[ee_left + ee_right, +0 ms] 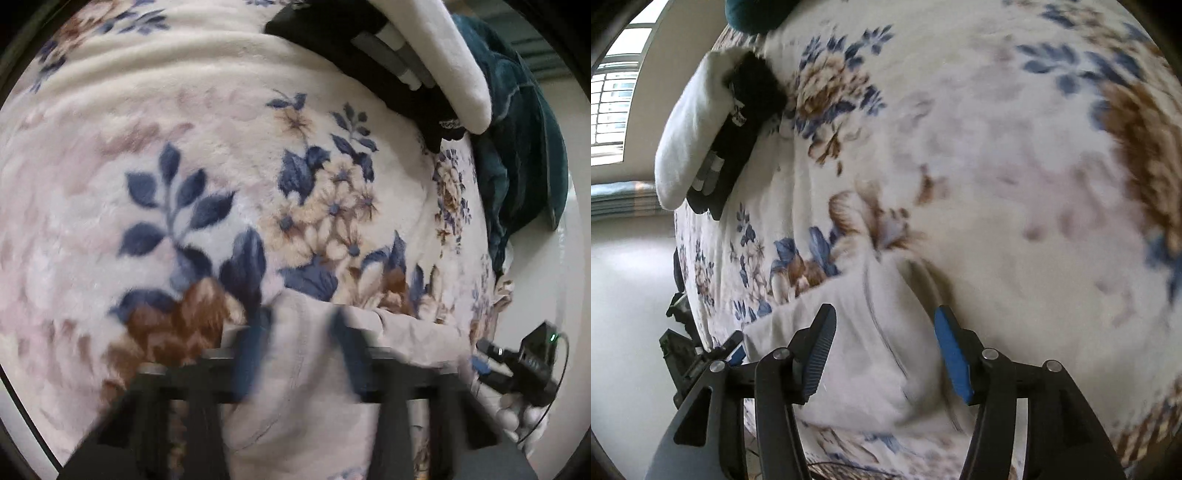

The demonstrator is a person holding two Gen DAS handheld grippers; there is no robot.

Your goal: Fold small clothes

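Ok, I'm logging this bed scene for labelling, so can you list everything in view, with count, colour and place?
pale garment: one, whitish-pink, lying on the blanket right in front of both grippers
floral blanket: one, cream with blue and brown flowers, covering the bed
black garment: one, black with grey-white stripes, far edge of the bed
white garment: one, white, lying against the black one
teal fabric: one, dark teal, past the white garment at the bed's edge
window: one, bright, in the right wrist view's upper left
left gripper: blue pads, open, blurred, straddling the pale garment
right gripper: blue pads, open, over the pale garment
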